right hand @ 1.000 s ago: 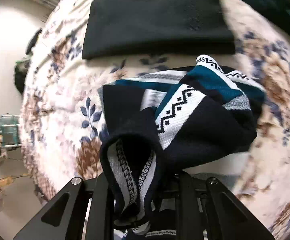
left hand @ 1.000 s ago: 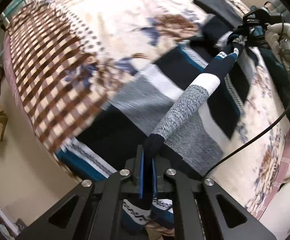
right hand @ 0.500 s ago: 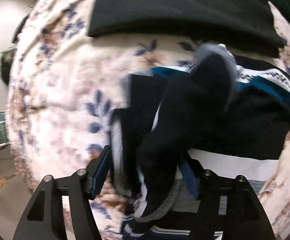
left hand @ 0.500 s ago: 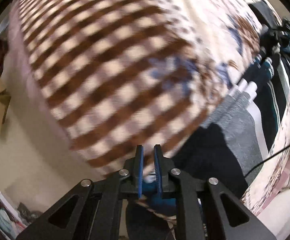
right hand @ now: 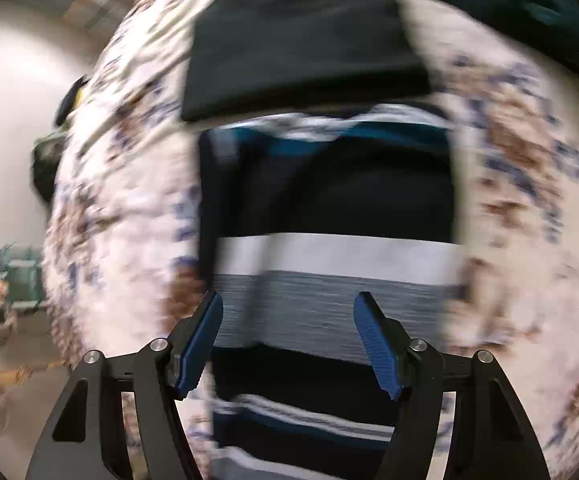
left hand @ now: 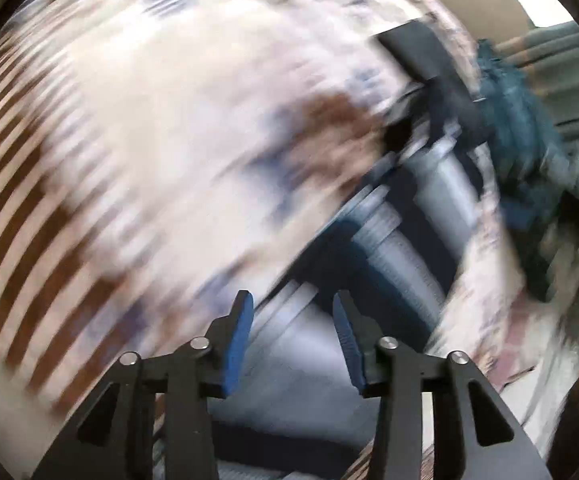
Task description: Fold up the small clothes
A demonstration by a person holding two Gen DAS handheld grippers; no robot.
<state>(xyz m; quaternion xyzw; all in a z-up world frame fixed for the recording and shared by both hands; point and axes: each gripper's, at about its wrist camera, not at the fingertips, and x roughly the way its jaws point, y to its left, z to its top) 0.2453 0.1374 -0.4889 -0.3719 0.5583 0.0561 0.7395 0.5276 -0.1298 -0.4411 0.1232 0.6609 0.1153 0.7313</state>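
Left wrist view: left gripper (left hand: 291,334) spread wide, empty, above navy, grey and white striped knit sweater (left hand: 393,256) on floral bedspread (left hand: 193,128).
Right wrist view: right gripper (right hand: 289,338) likewise agape, empty; sweater (right hand: 329,216) flat, sleeve seemingly folded in; further folds judged remaining; folded black garment (right hand: 301,36) beyond.

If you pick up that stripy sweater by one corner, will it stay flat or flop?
It would probably flop: the striped sweater is soft knit and lies limp on the bed cover. Its folds would likely fall open. It seems unlikely to slip, since the knit looks textured.
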